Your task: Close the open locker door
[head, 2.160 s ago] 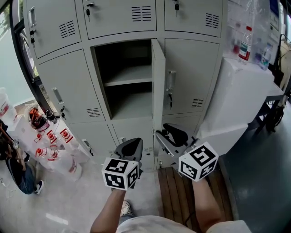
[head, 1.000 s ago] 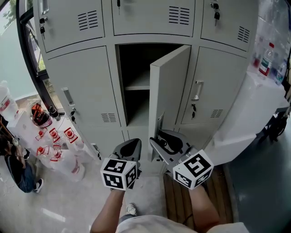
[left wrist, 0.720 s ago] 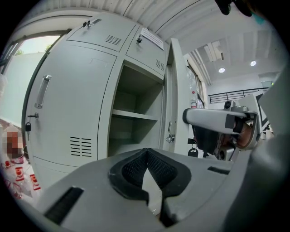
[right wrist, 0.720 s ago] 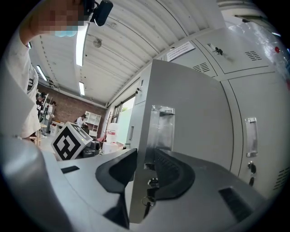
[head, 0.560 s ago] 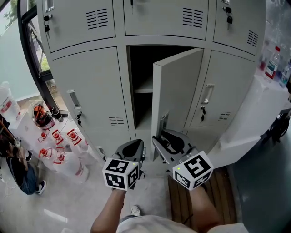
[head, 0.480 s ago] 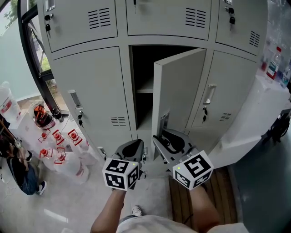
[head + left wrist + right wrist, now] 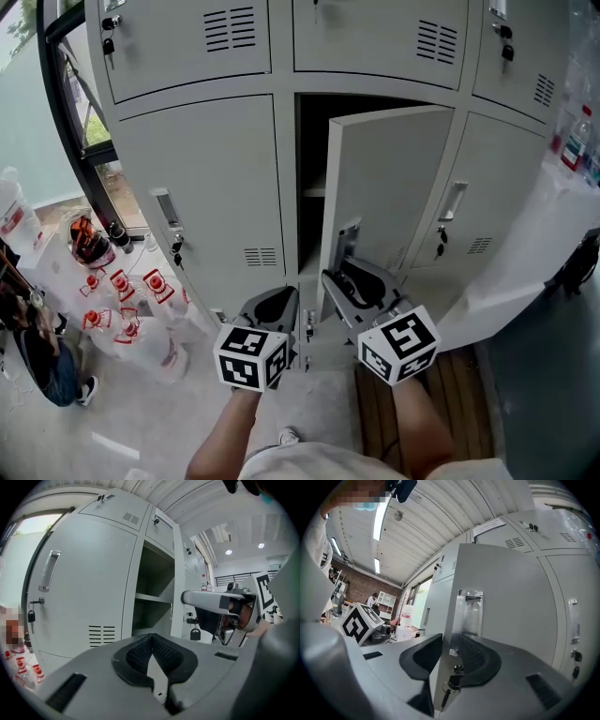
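Grey steel lockers (image 7: 202, 178) with vent slots fill the upper part of the head view, above a pale floor (image 7: 141, 412). At centre frame the flat grey metal door (image 7: 394, 178) of the open locker hangs roughly half closed. Its free edge is on the left, and a dark compartment with 1 shelf (image 7: 152, 597) shows beside it.

My right tongs (image 7: 339, 274) sit at lower centre, right at that free edge and just below the door's recessed silver handle plate (image 7: 348, 246). In the right gripper view the 2 jaws stand well apart with the door edge between them, 1 on the inner side and 1 on the outer face. They have just been closing in on it, and I see no firm pinch. A small bunch of keys (image 7: 451, 682) hangs from the lock between the jaws.

My left tongs (image 7: 274, 298) hover just left of the right ones, in front of the bottom row of lockers, jaws tip to tip with nothing between them. White plastic bags with red print (image 7: 131, 309) lie at lower left.
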